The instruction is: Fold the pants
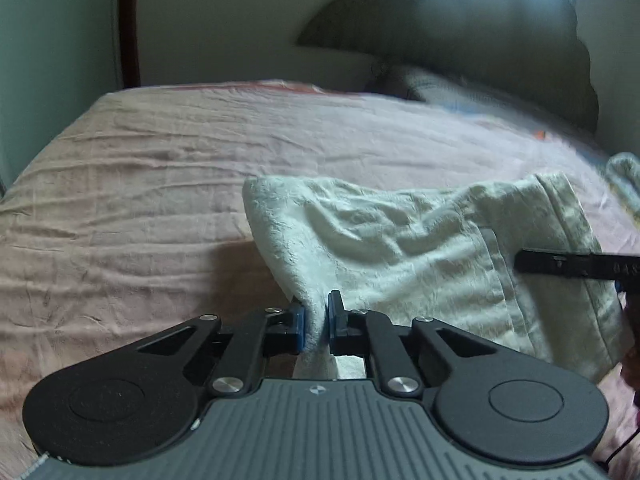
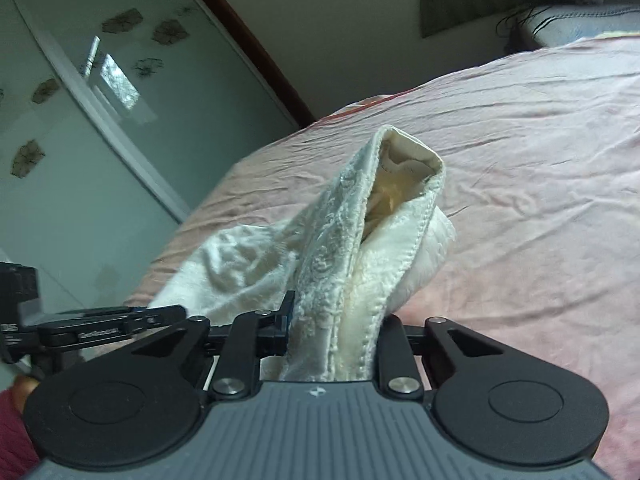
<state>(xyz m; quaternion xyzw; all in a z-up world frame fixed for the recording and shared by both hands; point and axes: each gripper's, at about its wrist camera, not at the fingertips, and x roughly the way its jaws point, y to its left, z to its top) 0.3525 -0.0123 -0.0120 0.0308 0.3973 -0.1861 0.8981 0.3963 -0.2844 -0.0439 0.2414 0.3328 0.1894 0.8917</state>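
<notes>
Pants (image 1: 400, 248), cream-white with a raised textured weave, held up off a bed (image 1: 140, 184) by both grippers. Bed covered by a wrinkled pink sheet.

Left gripper (image 1: 316, 326): blue-padded fingers (image 1: 299, 328) pinch a thin fold of the fabric at its lower left edge. Cloth passes between the pads and hangs below them. Jaws nearly together, clamped on the pants.

Right gripper (image 2: 334, 320): a thicker bunch of the same garment runs between its fingers, seams and stitched hems visible. Left finger pad (image 2: 288, 312) presses against the cloth; the right finger is hidden behind the fabric. Jaws clamped on the pants. Above this grip an open hem stands up as a tube, its lining visible inside.

Span between the two grips sags slightly, with the fabric creased. In the left wrist view, the right gripper's finger enters from the right edge and meets the garment's seamed edge. In the right wrist view, the left gripper sits at the lower left, beside the cloth.

Surroundings: dark curved headboard (image 1: 460, 24) against a pale wall at the far end of the bed; a frosted glass wardrobe door (image 2: 80, 100) with flower motifs on the left; a dark red sleeve (image 2: 14, 432) at the lower left corner.
</notes>
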